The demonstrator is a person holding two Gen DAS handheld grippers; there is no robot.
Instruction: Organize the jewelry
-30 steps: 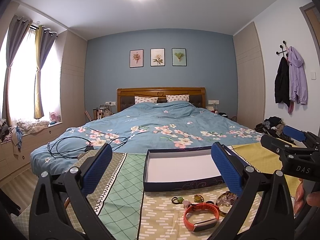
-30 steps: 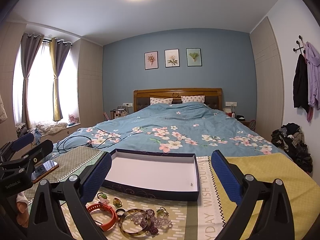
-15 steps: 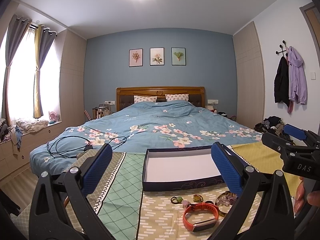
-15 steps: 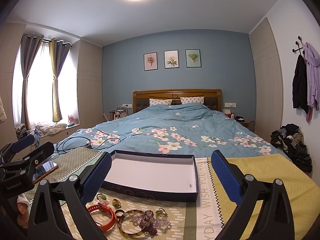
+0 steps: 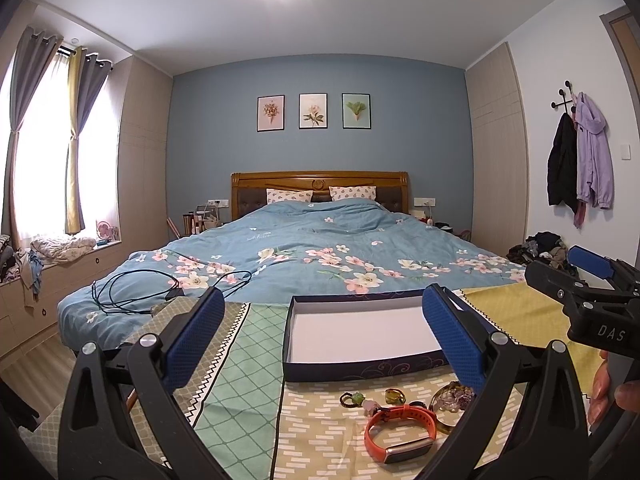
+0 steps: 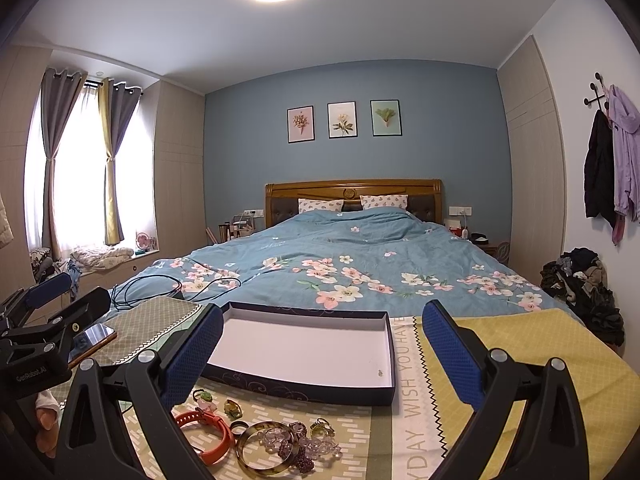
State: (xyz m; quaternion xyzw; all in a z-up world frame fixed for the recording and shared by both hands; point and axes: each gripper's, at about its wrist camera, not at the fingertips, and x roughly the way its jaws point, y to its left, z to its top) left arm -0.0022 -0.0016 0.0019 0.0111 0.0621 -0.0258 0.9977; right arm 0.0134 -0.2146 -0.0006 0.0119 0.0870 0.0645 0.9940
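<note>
Hovering both grippers, left (image 5: 320,338) and right (image 6: 322,350), jaws spread and empty; you're not started yet: jewelry pile (image 6: 276,442) lying on cloth before the empty box (image 6: 304,350)

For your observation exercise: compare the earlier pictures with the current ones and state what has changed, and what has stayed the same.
Almost nothing changed. Both views shift very slightly, so the left gripper and right gripper drifted a little; neither took hold of or released anything. Both stay open and empty. The box remains empty, and the orange band, bangle and beads lie untouched on the cloth in front of it.
</note>
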